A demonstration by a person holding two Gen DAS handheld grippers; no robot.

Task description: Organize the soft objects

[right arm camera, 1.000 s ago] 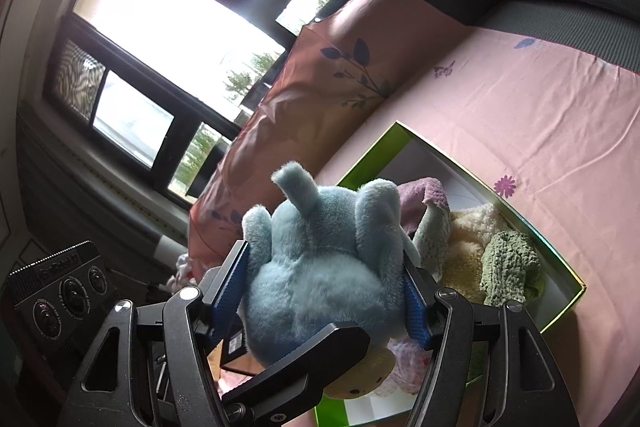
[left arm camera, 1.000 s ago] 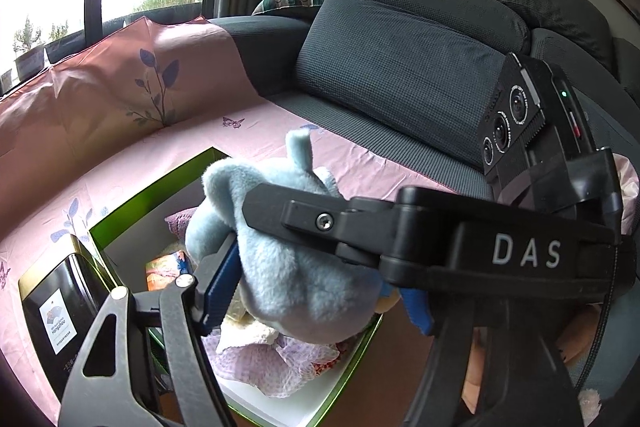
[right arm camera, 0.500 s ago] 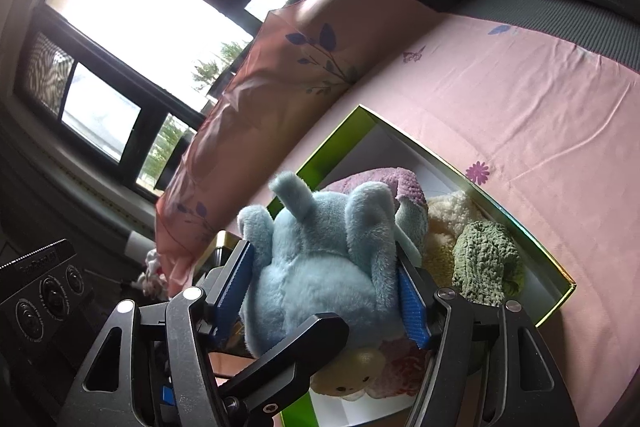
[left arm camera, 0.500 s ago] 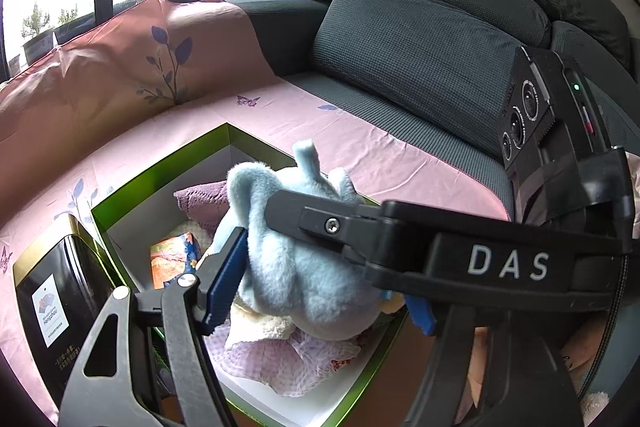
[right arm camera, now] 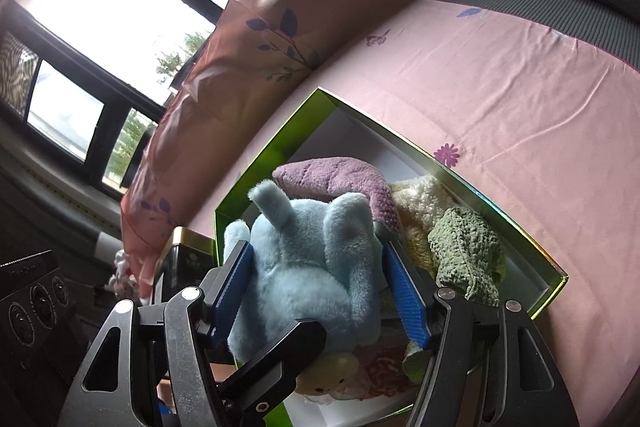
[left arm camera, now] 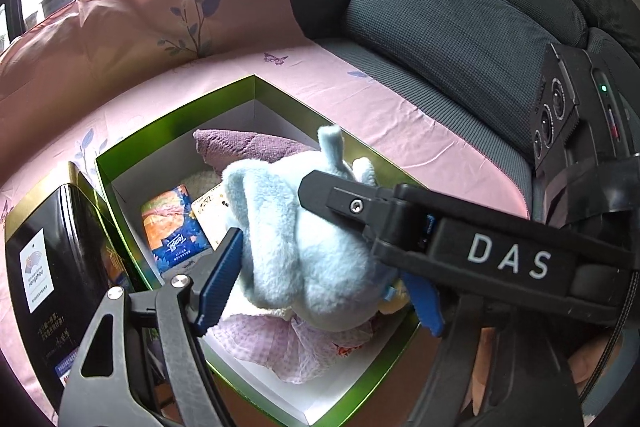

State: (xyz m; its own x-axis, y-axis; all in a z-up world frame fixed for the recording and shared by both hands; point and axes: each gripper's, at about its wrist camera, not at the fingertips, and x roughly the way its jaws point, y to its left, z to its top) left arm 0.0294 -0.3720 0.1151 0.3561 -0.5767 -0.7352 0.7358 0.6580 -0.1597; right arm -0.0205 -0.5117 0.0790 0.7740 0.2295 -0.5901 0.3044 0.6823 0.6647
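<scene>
The green-rimmed white cardboard box [right arm camera: 520, 235] holds purple, cream and green knits beneath the pale blue plush toy [right arm camera: 304, 267]; right hand-held gripper [right arm camera: 318, 287] clamps it, left hand-held gripper [left arm camera: 320, 283] has just been opening around it; its underside is hidden.

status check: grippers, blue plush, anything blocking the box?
Right gripper clamped on blue plush; left gripper jaws just opening around it. Plush low over green box. Box already crowded: purple towel, green knit.

Pink sheet [left arm camera: 360, 99] w/ green box [left arm camera: 256, 83] & black tin [left arm camera: 52, 247].
</scene>
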